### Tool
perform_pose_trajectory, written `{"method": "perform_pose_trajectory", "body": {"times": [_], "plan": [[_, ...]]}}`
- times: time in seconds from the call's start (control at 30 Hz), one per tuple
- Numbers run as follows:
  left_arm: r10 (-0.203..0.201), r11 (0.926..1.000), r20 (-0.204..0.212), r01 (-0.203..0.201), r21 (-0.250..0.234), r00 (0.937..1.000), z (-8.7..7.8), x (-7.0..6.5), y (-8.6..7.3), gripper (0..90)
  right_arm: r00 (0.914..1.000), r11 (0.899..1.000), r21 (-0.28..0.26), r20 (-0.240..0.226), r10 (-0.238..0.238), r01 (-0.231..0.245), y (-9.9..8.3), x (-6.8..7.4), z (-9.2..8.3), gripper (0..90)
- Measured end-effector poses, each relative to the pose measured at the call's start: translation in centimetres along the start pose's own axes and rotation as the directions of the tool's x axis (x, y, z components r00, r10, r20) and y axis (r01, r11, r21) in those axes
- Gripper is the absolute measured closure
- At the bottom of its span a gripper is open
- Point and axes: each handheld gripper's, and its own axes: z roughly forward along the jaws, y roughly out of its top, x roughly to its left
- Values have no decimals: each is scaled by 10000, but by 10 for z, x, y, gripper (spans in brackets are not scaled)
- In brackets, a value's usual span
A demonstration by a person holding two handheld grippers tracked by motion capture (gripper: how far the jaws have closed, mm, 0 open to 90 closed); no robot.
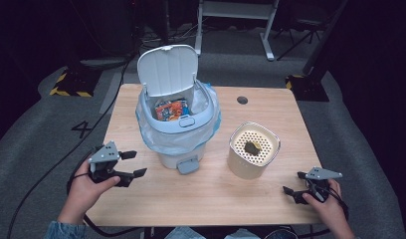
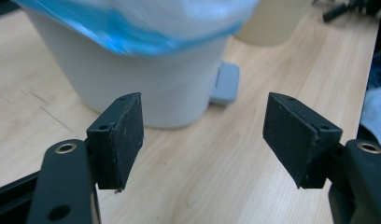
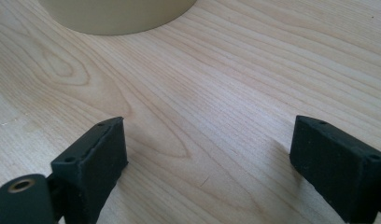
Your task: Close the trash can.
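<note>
Left tool (image 2: pixel 202 135) near bin pedal (image 2: pixel 226 84), wrappers (image 1: pixel 171 109) overhead.

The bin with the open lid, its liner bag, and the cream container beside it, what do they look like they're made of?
The bin looks like smooth matte plastic: even white-grey moulded walls, lid and pedal. Its bag seems thin plastic film, bluish, see-through and crumpled over the rim. The cream container is probably plastic too, with a perforated top, though glazed ceramic can't be ruled out.
</note>
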Motion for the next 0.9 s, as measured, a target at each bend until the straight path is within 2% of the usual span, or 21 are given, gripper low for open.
{"method": "perform_pose_trajectory", "body": {"times": [0.2, 0.33, 0.53, 0.6, 0.67, 0.83, 0.9], "plan": [[-48, 9974, -31, 45, -717, 10000, -15, 9, 20, 292, 10000, 10000, -3, -18, -18, 18, 0, 0, 0, 111], [-60, 9951, -294, 30, -992, 9995, -21, 14, 32, 291, 9999, 10000, 7, -97, -53, 53, 0, -1, 0, 111], [-209, 9862, -585, 110, -1650, 9981, -31, 23, 54, 296, 9999, 10000, 5, -90, -67, 67, 0, -1, 0, 111], [-301, 9822, -905, 127, -1873, 9954, -34, 26, 63, 300, 9999, 10000, 5, -85, -69, 69, 0, -1, 0, 111], [-328, 9820, -1200, 96, -1886, 9922, -35, 29, 70, 303, 9999, 10000, 1, -81, -72, 72, 0, -1, 0, 112], [-363, 9771, -1376, 62, -2127, 9898, -36, 37, 87, 312, 9999, 10000, -3, -76, -74, 73, 0, -1, 0, 112], [-512, 9722, -1334, 188, -2334, 9897, -36, 40, 93, 312, 9999, 10000, -4, -79, -72, 72, 0, -1, 0, 112]]}}
